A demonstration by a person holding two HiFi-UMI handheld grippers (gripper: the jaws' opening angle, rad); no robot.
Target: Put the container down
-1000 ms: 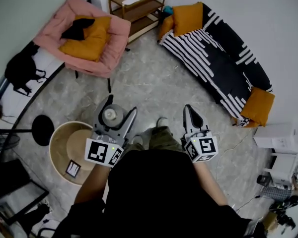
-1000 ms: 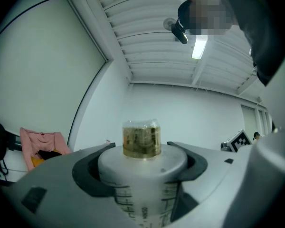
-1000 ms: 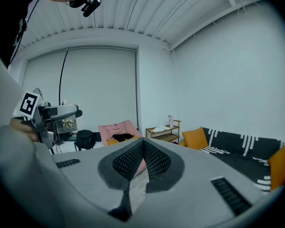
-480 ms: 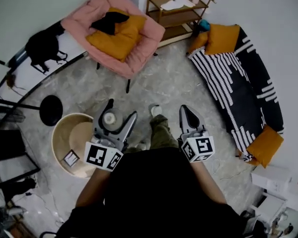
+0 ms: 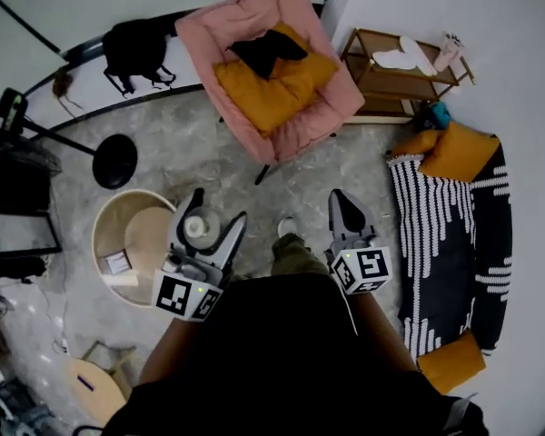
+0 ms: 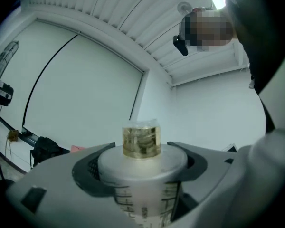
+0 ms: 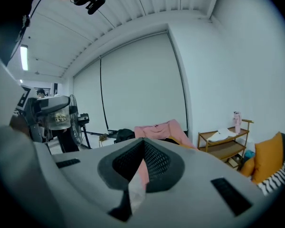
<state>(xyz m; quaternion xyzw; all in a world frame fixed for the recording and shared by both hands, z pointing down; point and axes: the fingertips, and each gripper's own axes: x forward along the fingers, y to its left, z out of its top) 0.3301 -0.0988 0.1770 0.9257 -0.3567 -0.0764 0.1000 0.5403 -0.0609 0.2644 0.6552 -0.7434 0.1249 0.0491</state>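
The left claw (image 5: 213, 214) still pinches the container (image 5: 201, 229), upright above the floor (image 5: 209, 157). The right claw (image 5: 343, 209) is pressed together (empty). The pink chair (image 5: 227, 21) has swung to top centre.

We are recording a grey marbled floor (image 5: 209, 153), bounded by white walls (image 5: 527, 44). A pink armchair (image 5: 245, 21) is standing at the far edge of the floor and carrying an orange cushion (image 5: 272, 98). A wooden shelf unit (image 5: 395, 84) is standing just beside it. A black-and-white striped sofa (image 5: 454, 243) is running along the right edge. Overhead, a strip lamp (image 7: 24, 57) is glowing on the ribbed white ceiling (image 7: 133, 8).
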